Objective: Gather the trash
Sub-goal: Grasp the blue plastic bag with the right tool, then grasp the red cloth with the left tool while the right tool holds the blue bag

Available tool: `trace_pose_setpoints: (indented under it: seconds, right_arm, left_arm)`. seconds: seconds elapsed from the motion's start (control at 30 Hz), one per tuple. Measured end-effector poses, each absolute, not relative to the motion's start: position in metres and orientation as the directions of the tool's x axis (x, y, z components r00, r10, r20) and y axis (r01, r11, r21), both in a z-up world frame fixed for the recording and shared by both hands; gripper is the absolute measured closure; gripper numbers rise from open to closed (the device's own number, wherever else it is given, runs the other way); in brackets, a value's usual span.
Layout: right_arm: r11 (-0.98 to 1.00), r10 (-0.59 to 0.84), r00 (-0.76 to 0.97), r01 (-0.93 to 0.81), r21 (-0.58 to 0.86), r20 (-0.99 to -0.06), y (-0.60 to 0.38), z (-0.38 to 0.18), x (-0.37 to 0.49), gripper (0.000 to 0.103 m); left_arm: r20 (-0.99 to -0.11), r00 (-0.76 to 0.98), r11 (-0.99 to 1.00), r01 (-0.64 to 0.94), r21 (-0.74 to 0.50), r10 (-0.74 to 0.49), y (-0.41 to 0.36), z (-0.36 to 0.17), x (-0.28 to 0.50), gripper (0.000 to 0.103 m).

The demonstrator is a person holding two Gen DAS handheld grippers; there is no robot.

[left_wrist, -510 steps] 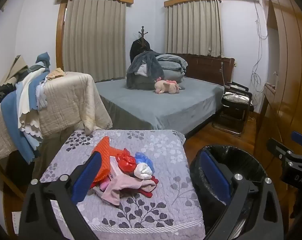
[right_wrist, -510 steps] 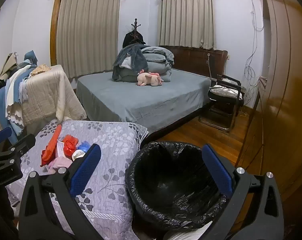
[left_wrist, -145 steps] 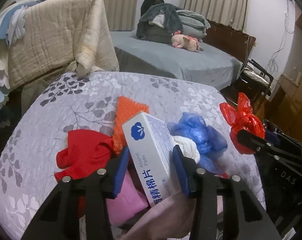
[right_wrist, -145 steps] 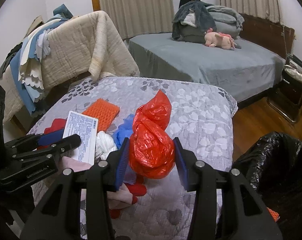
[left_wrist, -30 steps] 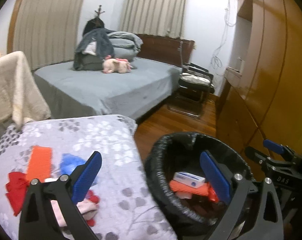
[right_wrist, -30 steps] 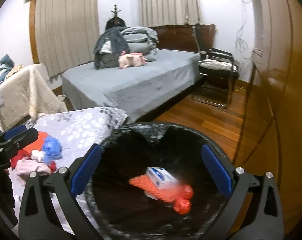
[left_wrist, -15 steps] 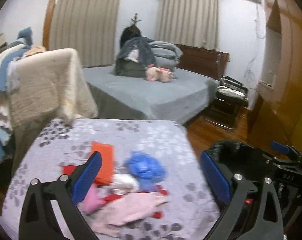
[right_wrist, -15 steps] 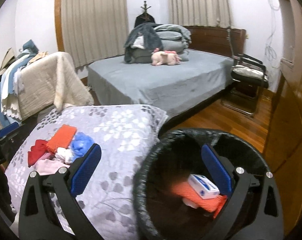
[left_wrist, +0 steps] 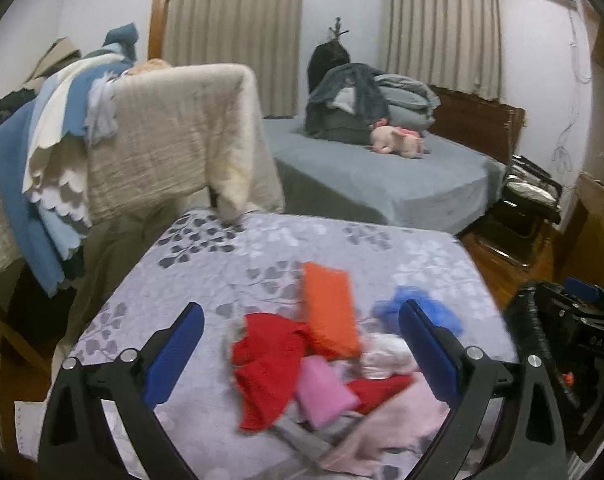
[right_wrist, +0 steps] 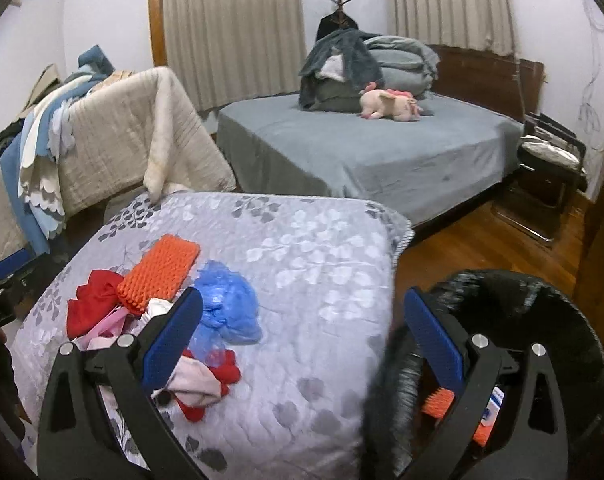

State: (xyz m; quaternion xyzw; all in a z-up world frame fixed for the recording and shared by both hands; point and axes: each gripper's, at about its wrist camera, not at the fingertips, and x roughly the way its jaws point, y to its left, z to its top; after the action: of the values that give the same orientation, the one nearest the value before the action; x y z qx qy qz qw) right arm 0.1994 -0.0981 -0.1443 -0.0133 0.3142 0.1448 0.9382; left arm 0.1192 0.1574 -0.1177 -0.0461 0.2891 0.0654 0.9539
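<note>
Hovering over the near edge of the counter (left_wrist: 230,248), your left tongs (left_wrist: 300,352) are spread wide and hold nothing, and the pile of trash sits straight ahead between their blue pads. Nearest you lies a pale pink cloth (left_wrist: 397,420), then a pink piece (left_wrist: 321,390) and a crumpled red cloth (left_wrist: 268,360). Just beyond them the orange pad (left_wrist: 327,306) lies flat, its long axis running away from you toward the far edge, so the left tongs would need to close across its short width. The blue plastic wad (left_wrist: 417,312) sits beside it, toward the right edge of the counter.

Your right tongs (right_wrist: 302,340) are also wide and empty. From that view the blue plastic wad (right_wrist: 226,306) lies just behind the left pad, so it looks the nearer pick for the right side, a short reach forward and left. The black-lined bin (right_wrist: 541,320) stands off the counter's right edge, already holding an orange piece and a small box.
</note>
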Motion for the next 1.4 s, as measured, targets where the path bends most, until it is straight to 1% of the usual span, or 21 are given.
trace_pose_setpoints:
  seconds: [0.37,0.53,0.77,0.87,0.9,0.93,0.97,1.03,1.1,1.17,1.23,1.33,1.4]
  right_arm:
    - [0.928,0.305,0.684,-0.371,0.045,-0.662,-0.045,-0.188,0.236,0.006]
    - [0.915,0.314,0.645,-0.400,0.042,-0.696,-0.028,-0.206,0.249,0.016]
    - [0.905,0.327,0.595,-0.422,0.061,-0.734,-0.021,-0.224,0.260,0.020]
    - [0.895,0.341,0.572,-0.441,0.070,-0.746,-0.017,-0.229,0.261,0.027]
    - [0.890,0.349,0.561,-0.450,0.077,-0.750,-0.016,-0.231,0.261,0.032]
    - [0.884,0.360,0.551,-0.459,0.086,-0.753,-0.015,-0.232,0.261,0.041]
    - [0.876,0.377,0.538,-0.472,0.101,-0.754,-0.014,-0.232,0.262,0.046]
    - [0.859,0.407,0.514,-0.497,0.124,-0.755,-0.012,-0.233,0.261,0.058]
    - [0.846,0.423,0.505,-0.518,0.128,-0.752,-0.010,-0.231,0.259,0.063]
    - [0.843,0.427,0.509,-0.523,0.126,-0.748,-0.009,-0.228,0.257,0.065]
    - [0.845,0.432,0.518,-0.519,0.130,-0.738,-0.012,-0.223,0.255,0.066]
    - [0.852,0.436,0.536,-0.504,0.141,-0.722,-0.019,-0.215,0.253,0.066]
    - [0.857,0.435,0.548,-0.496,0.141,-0.714,-0.022,-0.209,0.253,0.066]
  left_arm:
    - [-0.615,0.776,0.974,-0.219,-0.054,0.140,0.192,-0.151,0.130,0.009]
    - [-0.625,0.766,0.973,-0.226,-0.049,0.147,0.197,-0.157,0.132,0.009]
    - [-0.639,0.757,0.972,-0.226,-0.060,0.137,0.201,-0.165,0.134,0.010]
    - [-0.646,0.752,0.973,-0.223,-0.063,0.131,0.201,-0.169,0.136,0.011]
    - [-0.648,0.750,0.973,-0.222,-0.064,0.128,0.201,-0.170,0.136,0.012]
    - [-0.653,0.747,0.973,-0.220,-0.066,0.125,0.201,-0.172,0.137,0.013]
    - [-0.656,0.745,0.974,-0.218,-0.068,0.121,0.201,-0.174,0.137,0.014]
    - [-0.661,0.742,0.974,-0.213,-0.077,0.110,0.201,-0.176,0.138,0.016]
    - [-0.665,0.740,0.975,-0.207,-0.085,0.099,0.201,-0.178,0.141,0.018]
    - [-0.669,0.738,0.975,-0.202,-0.094,0.088,0.201,-0.180,0.145,0.020]
    - [-0.674,0.735,0.974,-0.198,-0.107,0.075,0.201,-0.182,0.148,0.022]
    - [-0.686,0.726,0.975,-0.184,-0.125,0.050,0.200,-0.186,0.155,0.034]
    - [-0.695,0.718,0.975,-0.172,-0.138,0.028,0.199,-0.188,0.157,0.051]
